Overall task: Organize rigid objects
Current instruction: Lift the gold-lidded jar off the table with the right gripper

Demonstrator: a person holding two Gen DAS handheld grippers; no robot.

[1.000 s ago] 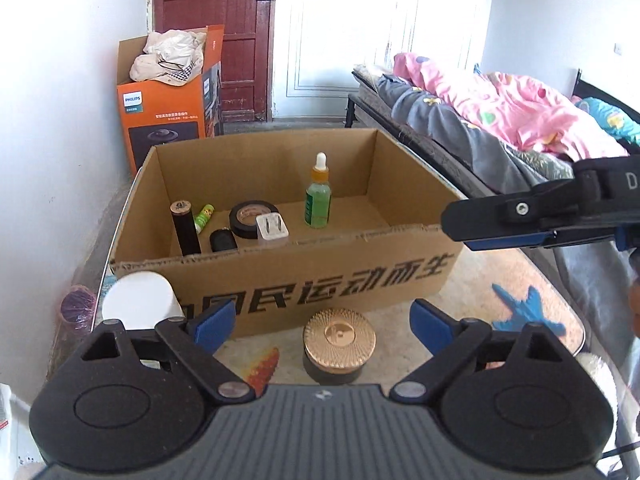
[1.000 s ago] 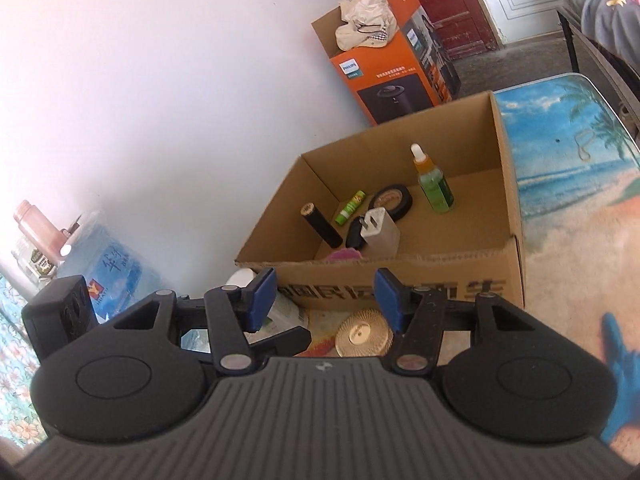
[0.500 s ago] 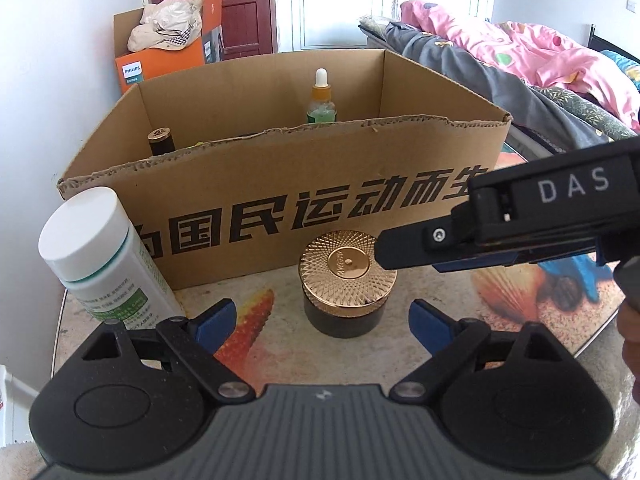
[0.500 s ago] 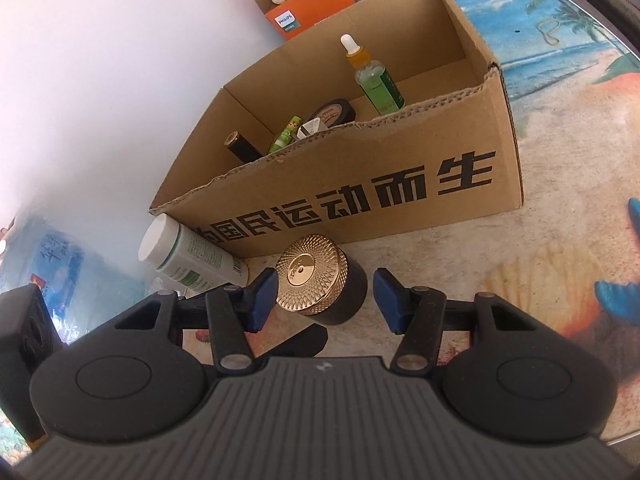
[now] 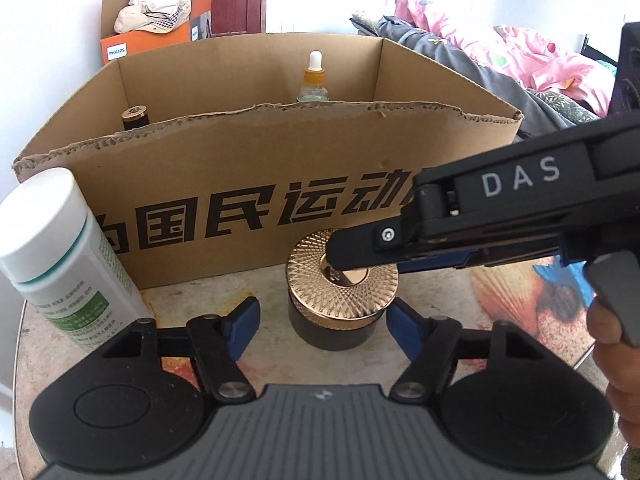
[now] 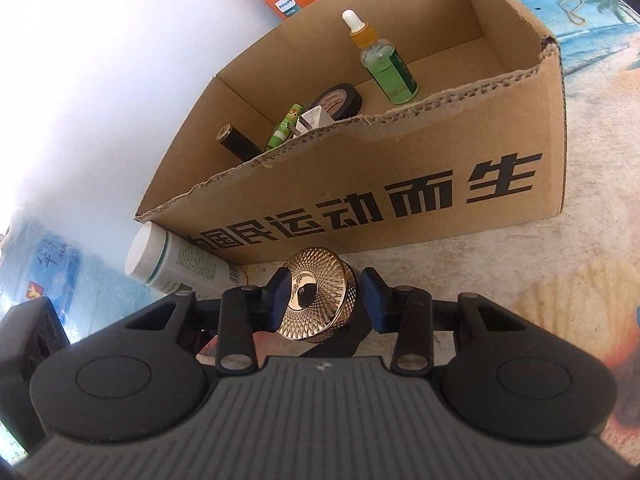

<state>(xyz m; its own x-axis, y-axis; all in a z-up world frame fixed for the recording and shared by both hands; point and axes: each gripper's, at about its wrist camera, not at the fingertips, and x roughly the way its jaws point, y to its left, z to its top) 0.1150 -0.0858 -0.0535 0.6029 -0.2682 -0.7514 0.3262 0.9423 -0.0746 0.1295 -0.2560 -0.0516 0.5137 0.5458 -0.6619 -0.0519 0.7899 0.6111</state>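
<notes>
A dark jar with a gold patterned lid (image 5: 340,300) stands on the table in front of the cardboard box (image 5: 260,184). My left gripper (image 5: 324,328) straddles the jar's body. Its jaws are closing and a gap still shows at each blue pad. From the right, my right gripper (image 6: 326,300) reaches over the gold lid (image 6: 320,300). Those jaws are closing too, with the lid between the pads and a thin gap on the right side. A white bottle with a green label (image 5: 60,256) stands to the left of the jar.
The box (image 6: 400,184) holds a green dropper bottle (image 6: 386,68), a tape roll (image 6: 336,100), a green tube (image 6: 286,124), a white plug (image 6: 316,120) and a dark tube (image 6: 236,142). An orange carton (image 5: 148,36) and a bed (image 5: 500,52) lie beyond. A hand (image 5: 616,340) holds the right gripper.
Both grippers have come down to the jar and the box now looms larger. The right gripper has slid over the gold lid. Both pairs of jaws have narrowed.
</notes>
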